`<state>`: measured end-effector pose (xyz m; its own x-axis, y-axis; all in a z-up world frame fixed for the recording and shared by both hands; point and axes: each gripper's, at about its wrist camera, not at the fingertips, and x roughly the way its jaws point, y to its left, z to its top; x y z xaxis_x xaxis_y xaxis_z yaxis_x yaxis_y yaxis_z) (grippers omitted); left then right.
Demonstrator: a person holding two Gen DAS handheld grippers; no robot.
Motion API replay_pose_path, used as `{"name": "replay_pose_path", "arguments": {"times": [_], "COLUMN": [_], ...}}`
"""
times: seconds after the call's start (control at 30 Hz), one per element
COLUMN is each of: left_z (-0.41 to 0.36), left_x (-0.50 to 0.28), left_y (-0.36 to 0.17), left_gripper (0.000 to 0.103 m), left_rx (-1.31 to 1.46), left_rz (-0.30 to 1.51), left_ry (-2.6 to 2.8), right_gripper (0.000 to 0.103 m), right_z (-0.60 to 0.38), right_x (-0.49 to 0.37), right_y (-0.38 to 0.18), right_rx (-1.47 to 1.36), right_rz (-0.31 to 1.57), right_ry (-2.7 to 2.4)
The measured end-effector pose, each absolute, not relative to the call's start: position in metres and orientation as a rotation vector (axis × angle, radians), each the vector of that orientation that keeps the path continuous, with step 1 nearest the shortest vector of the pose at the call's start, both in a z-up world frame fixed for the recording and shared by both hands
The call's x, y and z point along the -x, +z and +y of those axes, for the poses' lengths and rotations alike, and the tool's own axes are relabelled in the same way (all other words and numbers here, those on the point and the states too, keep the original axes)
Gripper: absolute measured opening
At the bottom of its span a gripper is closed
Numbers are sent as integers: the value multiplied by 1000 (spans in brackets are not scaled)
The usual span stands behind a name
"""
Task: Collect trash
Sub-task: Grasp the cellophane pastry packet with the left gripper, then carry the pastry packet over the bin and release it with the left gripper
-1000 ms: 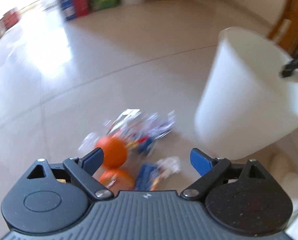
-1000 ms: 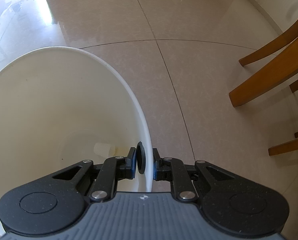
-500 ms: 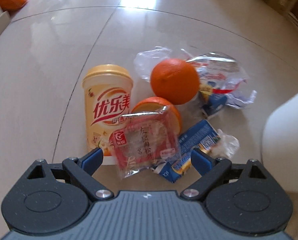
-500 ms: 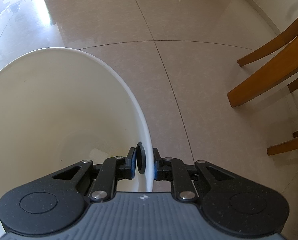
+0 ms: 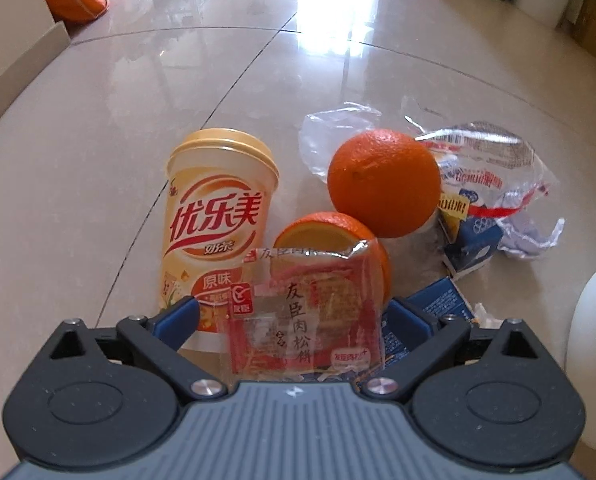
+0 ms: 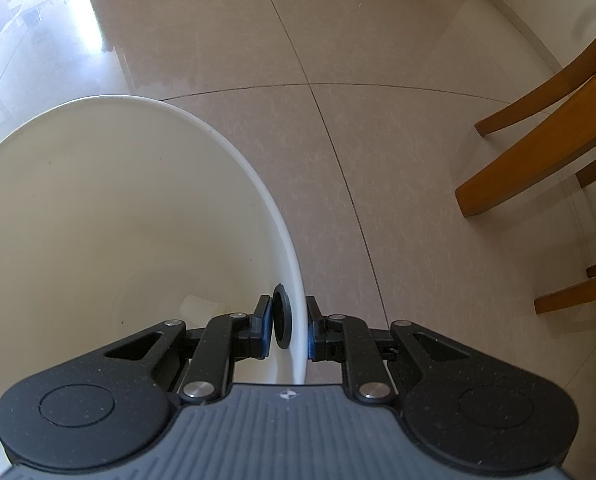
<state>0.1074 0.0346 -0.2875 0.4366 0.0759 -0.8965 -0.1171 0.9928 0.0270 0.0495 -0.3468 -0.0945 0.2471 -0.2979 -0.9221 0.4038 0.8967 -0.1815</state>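
Trash is all in one little heap on the floor [image 5: 97, 168], right under the left claw [image 5: 293, 316]. Closest is a pastry wrapper [image 5: 306, 320], clear and crinkly, leaning on a cut orange [image 5: 322, 236], and it sits between the blue pads, which are opening wide and not pressing on it. That wrapper looks feather-light, floppy and slick, so I'd pinch it across the flat middle or it'll just slide out. Milk tea cup [image 5: 217, 220] stands upright just left, stiff-ish but easy to crush if empty. The whole orange [image 5: 384, 182] is round, heavier and likely to roll. Behind it there's a crumpled plastic bag [image 5: 494, 184] with a small blue carton [image 5: 472, 246], I think partly inside it, hard to tell. The right claw [image 6: 287, 326] is clamped tight on the rim of the white bucket [image 6: 97, 208], which stands just right of the heap
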Motion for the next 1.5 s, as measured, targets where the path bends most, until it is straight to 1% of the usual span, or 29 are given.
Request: {"name": "replay_pose_path", "arguments": {"times": [0.1, 0.13, 0.17, 0.2, 0.23, 0.4, 0.67, 0.8, 0.97, 1.17, 1.37, 1.5], "left_z": [30, 29, 28, 28, 28, 32, 28, 18, 0, -24, -65, -99], "left_x": [-104, -104, -103, -103, -103, -103, -99, -96, -94, -98, -99, -100], "left_y": [-286, -286, -286, -285, -286, -285, -263, -237, -183, -116, -47, -9], "left_gripper": [90, 84, 75, 68, 58, 52, 51, 51, 51, 51, 51, 53], "left_rx": [-1, -14, -24, -27, -27, -15, -104, -184, -281, -329, -405, -381], "left_rz": [1103, 1100, 1100, 1107, 1120, 1137, 1184, 1199, 1166, 1140, 1047, 962], "left_ry": [113, 111, 100, 83, 74, 43, -141, -284, -467, -645, -795, -903], "right_gripper": [19, 19, 19, 19, 19, 19, 19, 19, 19, 19, 19, 19], "right_z": [-347, -347, -347, -347, -347, -346, -345, -345, -345, -345, -345, -345], "right_x": [-50, -50, -50, -50, -50, -50, -50, -50, -50, -50, -50, -50], "right_y": [-94, -94, -94, -93, -93, -94, -94, -94, -94, -94, -93, -93], "right_rx": [-101, -103, -103, -102, -103, -95, -95, -95, -92, -91, -91, -91], "right_rz": [1232, 1231, 1231, 1232, 1231, 1230, 1230, 1230, 1230, 1231, 1231, 1231], "right_ry": [-481, -482, -483, -482, -483, -483, -485, -485, -485, -486, -488, -488]}}
